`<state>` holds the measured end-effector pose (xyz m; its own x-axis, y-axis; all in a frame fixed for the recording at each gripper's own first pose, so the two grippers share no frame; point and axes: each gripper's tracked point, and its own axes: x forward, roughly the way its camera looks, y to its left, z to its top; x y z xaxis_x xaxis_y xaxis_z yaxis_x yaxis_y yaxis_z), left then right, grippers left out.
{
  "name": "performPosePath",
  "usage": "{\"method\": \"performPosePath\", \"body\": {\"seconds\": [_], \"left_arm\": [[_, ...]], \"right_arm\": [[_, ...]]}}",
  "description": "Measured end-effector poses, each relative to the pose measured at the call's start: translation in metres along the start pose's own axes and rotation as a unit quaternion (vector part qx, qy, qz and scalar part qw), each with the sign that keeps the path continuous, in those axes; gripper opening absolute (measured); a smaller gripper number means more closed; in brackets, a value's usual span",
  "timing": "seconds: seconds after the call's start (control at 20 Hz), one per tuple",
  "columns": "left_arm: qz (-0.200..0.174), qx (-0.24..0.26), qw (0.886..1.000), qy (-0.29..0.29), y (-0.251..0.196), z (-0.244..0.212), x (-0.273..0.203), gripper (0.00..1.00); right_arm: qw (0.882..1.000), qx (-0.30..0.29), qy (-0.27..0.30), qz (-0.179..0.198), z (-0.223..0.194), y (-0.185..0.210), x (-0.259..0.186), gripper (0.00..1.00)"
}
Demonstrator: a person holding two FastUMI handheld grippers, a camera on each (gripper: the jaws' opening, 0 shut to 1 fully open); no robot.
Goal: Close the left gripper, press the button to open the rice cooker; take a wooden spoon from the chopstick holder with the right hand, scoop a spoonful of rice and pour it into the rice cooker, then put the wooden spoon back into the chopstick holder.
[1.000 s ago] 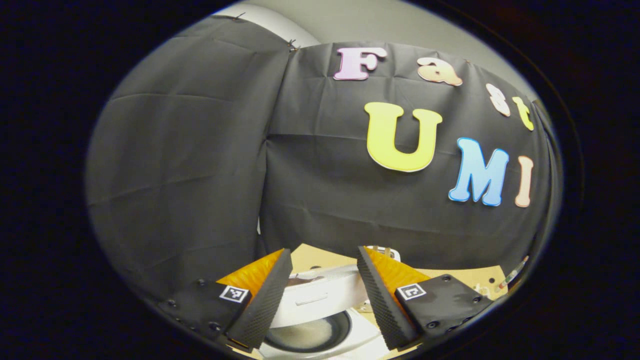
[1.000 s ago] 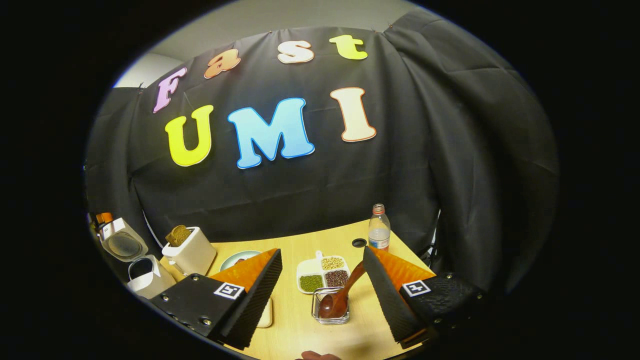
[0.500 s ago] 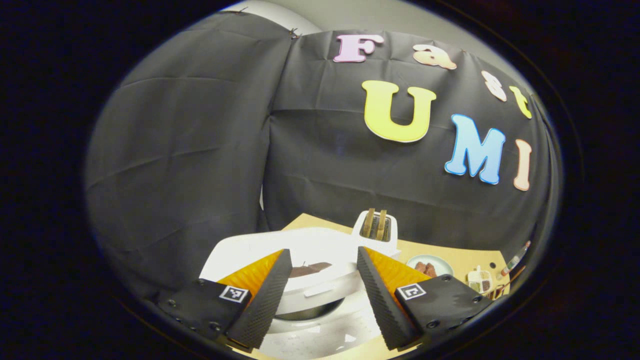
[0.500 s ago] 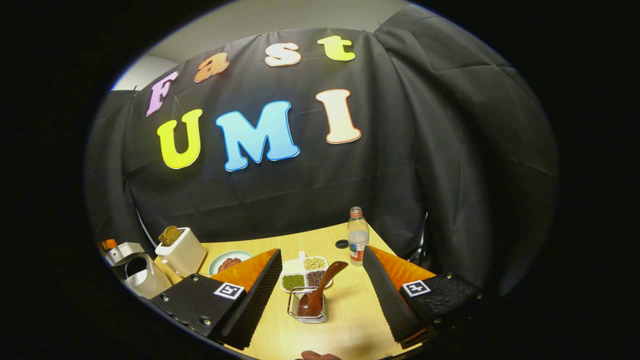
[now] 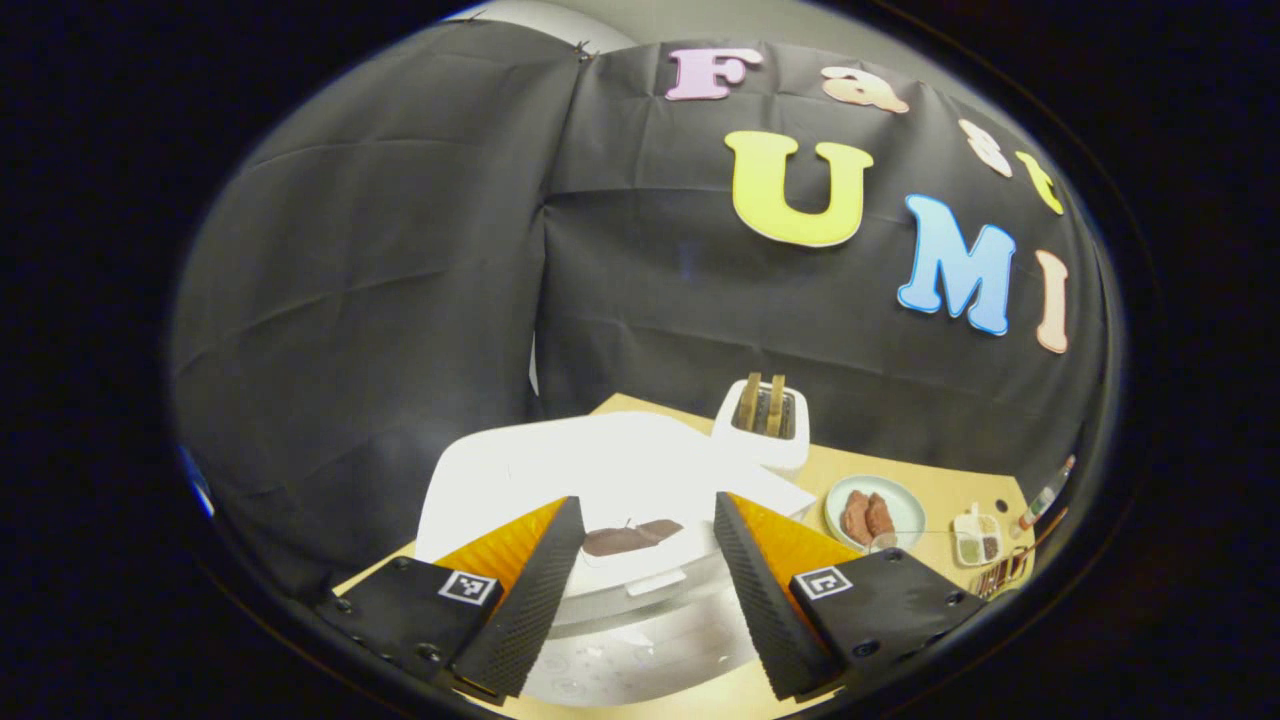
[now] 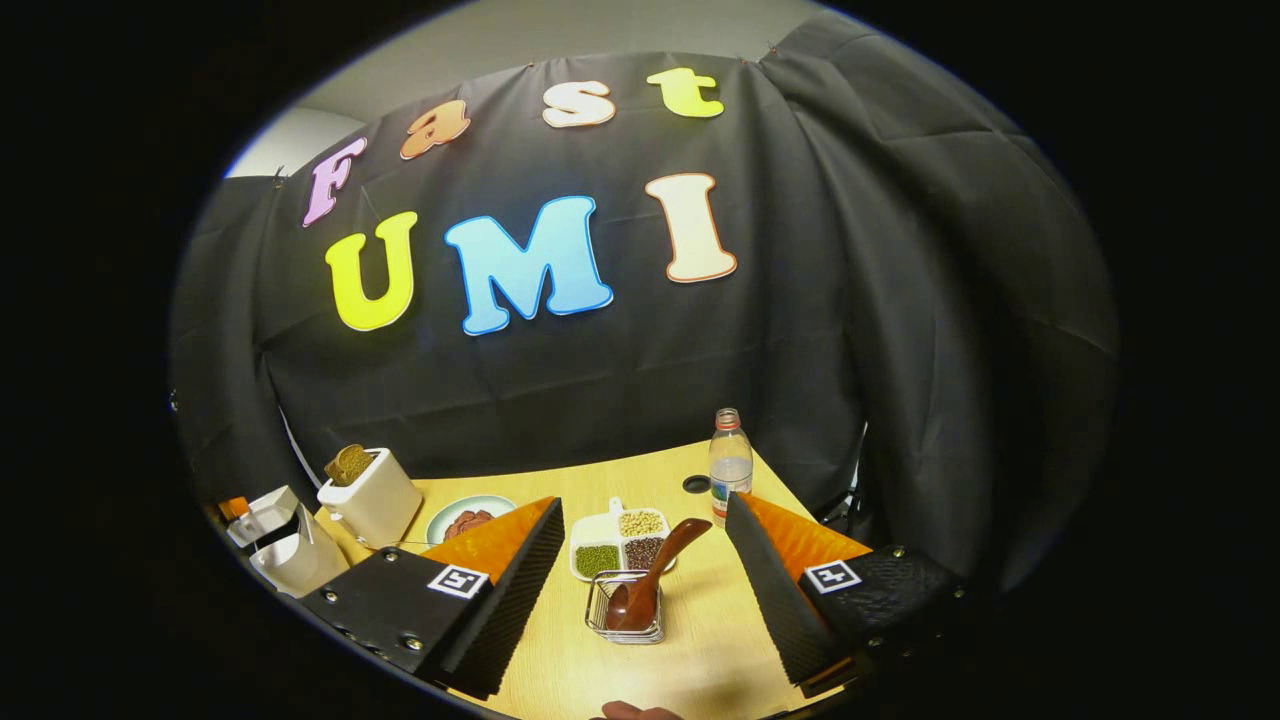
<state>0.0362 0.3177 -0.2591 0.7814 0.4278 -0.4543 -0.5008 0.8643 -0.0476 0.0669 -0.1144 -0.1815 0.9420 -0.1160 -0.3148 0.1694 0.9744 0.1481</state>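
The white rice cooker point(image 5: 600, 470) sits just beyond my left gripper point(image 5: 648, 503), which is open with nothing between its fingers. The cooker's lid lies low over the body and hides the pot. A dark panel marks the lid's front edge. In the right gripper view the cooker point(image 6: 295, 560) stands at the far left. The wooden spoon point(image 6: 650, 585) rests bowl-down in the wire chopstick holder point(image 6: 612, 628), its handle leaning up to the right. My right gripper point(image 6: 645, 503) is open, short of the holder and apart from it.
On the wooden table point(image 6: 700, 660) are a divided dish of beans point(image 6: 620, 540), a water bottle point(image 6: 730, 462), a toaster with bread point(image 6: 365, 497) and a plate of brown food point(image 6: 468, 520). A fingertip point(image 6: 630, 712) shows at the bottom edge.
The cooker's lid has come down over the pot of rice that was showing. My left gripper has risen and drawn back. The right gripper has barely shifted; the spoon stays in the holder.
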Motion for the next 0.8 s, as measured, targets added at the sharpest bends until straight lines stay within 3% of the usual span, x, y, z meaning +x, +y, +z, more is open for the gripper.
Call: {"method": "performPosePath", "body": {"seconds": [0.1, 0.25, 0.35, 0.4, 0.6, 0.7, 0.75, 0.8], "left_arm": [[0.002, 0.002, 1.0, 0.008, -0.002, -0.012, 0.003, 0.96], [0.004, 0.012, 1.0, 0.019, -0.002, -0.029, 0.006, 0.89], [0.004, 0.009, 1.0, 0.024, 0.0, -0.034, 0.005, 0.93], [0.004, 0.011, 1.0, 0.021, 0.0, -0.034, 0.007, 0.89], [0.016, 0.024, 0.998, 0.046, 0.002, -0.047, 0.013, 0.93], [0.014, 0.038, 0.998, 0.044, 0.002, -0.049, 0.013, 0.89], [0.012, 0.045, 0.998, 0.042, 0.002, -0.051, 0.011, 0.96], [0.009, 0.044, 0.998, 0.042, 0.001, -0.051, 0.011, 0.93]], "right_arm": [[1.0, -0.003, -0.01, 0.002, 0.006, 0.002, -0.002, 0.99], [1.0, -0.01, -0.009, -0.002, 0.005, 0.0, -0.003, 0.99], [1.0, -0.006, -0.008, -0.005, 0.005, -0.001, -0.004, 0.99], [1.0, -0.005, -0.007, -0.006, 0.004, -0.002, -0.006, 0.99], [1.0, -0.008, -0.002, -0.007, 0.0, 0.0, -0.008, 0.99], [1.0, -0.008, -0.003, -0.006, 0.0, 0.002, -0.01, 0.99], [1.0, -0.009, -0.004, -0.006, 0.0, 0.003, -0.012, 0.99], [1.0, -0.01, -0.004, -0.005, -0.001, 0.004, -0.013, 0.99]]}}
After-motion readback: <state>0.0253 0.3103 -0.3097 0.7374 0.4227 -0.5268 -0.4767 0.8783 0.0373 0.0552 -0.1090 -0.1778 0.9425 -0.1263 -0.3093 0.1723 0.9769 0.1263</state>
